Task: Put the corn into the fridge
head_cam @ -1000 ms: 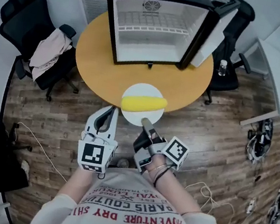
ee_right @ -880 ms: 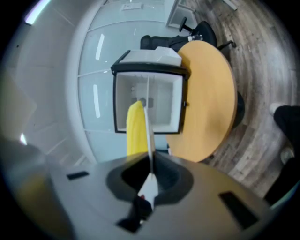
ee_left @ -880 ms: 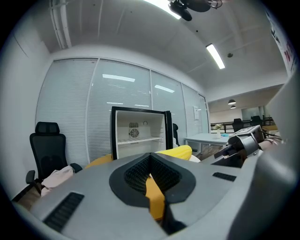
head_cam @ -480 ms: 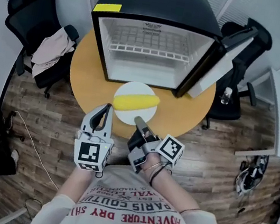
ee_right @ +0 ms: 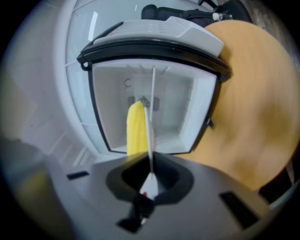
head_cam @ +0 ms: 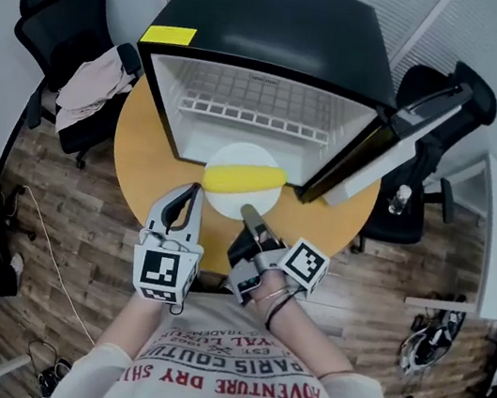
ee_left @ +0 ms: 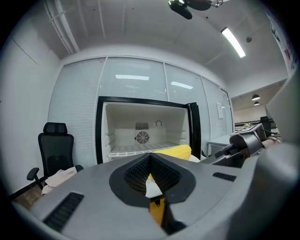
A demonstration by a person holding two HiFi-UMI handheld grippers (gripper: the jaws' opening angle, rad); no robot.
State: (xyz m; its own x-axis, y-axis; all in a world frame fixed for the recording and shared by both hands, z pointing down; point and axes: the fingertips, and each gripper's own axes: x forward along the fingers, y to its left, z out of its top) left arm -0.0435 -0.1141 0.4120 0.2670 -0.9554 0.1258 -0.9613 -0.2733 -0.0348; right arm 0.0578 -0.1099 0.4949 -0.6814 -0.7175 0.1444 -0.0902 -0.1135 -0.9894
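Holding: right gripper [head_cam: 250, 215], fingers clamped on plate [head_cam: 242, 157] rim; corn [head_cam: 242, 181] lies on plate at open fridge [head_cam: 269, 25] front. Left gripper [head_cam: 193, 191] fingers closed, beside rim. Outstanding: 1 cob not yet inside.

- Holds the left gripper [head_cam: 194, 193] forward and low, jaws pressed together with nothing between them.
- Clamps the right gripper [head_cam: 249, 212] on the near rim of the plate [head_cam: 237, 156], just beside the left.
- Keeps both forearms tucked close to the chest, marker cubes facing up.
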